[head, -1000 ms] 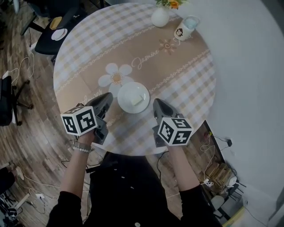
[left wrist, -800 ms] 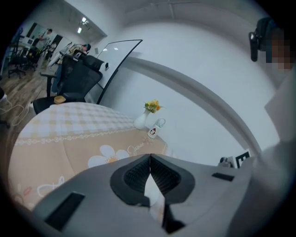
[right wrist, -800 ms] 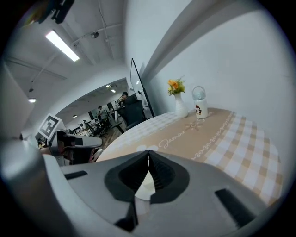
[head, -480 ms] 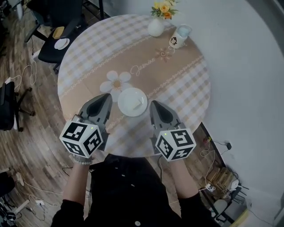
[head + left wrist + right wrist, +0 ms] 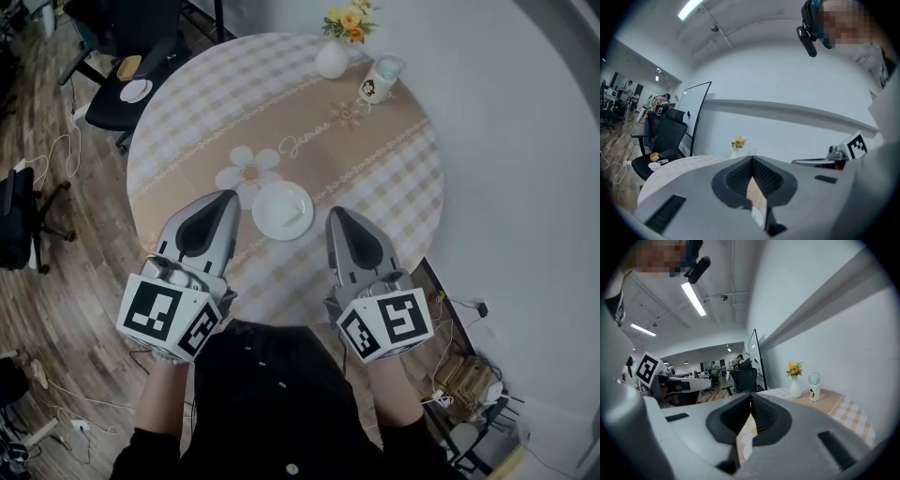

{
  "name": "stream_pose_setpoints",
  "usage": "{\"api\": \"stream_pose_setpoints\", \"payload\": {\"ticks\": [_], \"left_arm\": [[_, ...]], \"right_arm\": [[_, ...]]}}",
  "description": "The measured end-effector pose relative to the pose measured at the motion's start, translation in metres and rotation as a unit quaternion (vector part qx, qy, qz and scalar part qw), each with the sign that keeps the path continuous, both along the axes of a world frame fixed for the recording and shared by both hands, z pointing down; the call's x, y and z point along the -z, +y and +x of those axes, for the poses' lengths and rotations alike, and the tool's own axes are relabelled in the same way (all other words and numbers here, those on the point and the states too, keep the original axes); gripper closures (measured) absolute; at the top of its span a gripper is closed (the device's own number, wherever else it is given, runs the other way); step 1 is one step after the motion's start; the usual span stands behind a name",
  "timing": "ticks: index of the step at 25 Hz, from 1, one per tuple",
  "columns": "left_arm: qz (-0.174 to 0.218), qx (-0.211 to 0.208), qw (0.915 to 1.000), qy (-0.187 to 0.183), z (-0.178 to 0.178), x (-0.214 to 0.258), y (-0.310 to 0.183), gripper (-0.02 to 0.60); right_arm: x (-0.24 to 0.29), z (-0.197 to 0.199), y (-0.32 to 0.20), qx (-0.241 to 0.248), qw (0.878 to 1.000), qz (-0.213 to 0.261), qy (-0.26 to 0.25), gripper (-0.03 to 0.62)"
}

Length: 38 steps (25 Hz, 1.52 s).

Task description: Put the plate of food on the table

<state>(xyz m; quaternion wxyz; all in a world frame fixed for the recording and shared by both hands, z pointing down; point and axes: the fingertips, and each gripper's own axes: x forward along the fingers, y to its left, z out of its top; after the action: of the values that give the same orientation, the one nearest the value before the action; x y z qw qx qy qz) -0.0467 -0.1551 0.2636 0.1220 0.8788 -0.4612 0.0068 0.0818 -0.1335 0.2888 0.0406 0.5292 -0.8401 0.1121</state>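
Note:
A white plate [image 5: 281, 210] with a pale piece of food [image 5: 294, 215] rests on the round checked tablecloth [image 5: 394, 178], near the table's front edge. My left gripper [image 5: 227, 196] hovers just left of the plate, shut and holding nothing. To the plate's right my right gripper [image 5: 335, 213] is also shut and empty. Neither touches the plate. In the left gripper view the jaws [image 5: 752, 157] meet at the tip, and a sliver of the plate [image 5: 758, 217] shows through the slit. The right gripper view shows its jaws [image 5: 751, 394] closed over the cloth.
A white vase with flowers [image 5: 332, 54] and a small white domed container [image 5: 380, 79] stand at the table's far edge. A black chair [image 5: 131, 80] carrying a small dish stands far left. Cables lie on the wooden floor [image 5: 56, 234]; a wall runs along the right.
Both grippers have drawn back from the plate's sides toward the person and risen nearer the head camera. The plate stays on the table.

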Motion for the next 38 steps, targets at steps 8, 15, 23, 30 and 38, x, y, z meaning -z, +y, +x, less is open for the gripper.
{"api": "stream_pose_setpoints", "payload": {"ticks": [8,15,23,30,38], "left_arm": [[0.062,0.005,0.9977,-0.029,0.0,0.028,0.018,0.58],[0.067,-0.01,0.9974,-0.024,0.004,0.034,0.03,0.58],[0.072,-0.005,0.997,-0.029,-0.002,0.036,0.035,0.58],[0.065,-0.001,0.9977,-0.016,-0.008,0.038,0.036,0.58],[0.065,-0.01,0.9969,-0.043,-0.005,0.029,0.041,0.58]], "right_arm": [[0.026,-0.005,0.014,0.009,0.999,0.033,0.008,0.594],[0.033,-0.01,0.021,0.013,0.999,0.047,0.024,0.594],[0.036,-0.013,0.027,0.009,0.998,0.052,0.018,0.594],[0.035,-0.015,0.026,0.008,0.999,0.036,-0.018,0.594],[0.032,-0.019,0.029,0.007,0.999,0.038,-0.003,0.594]]}}
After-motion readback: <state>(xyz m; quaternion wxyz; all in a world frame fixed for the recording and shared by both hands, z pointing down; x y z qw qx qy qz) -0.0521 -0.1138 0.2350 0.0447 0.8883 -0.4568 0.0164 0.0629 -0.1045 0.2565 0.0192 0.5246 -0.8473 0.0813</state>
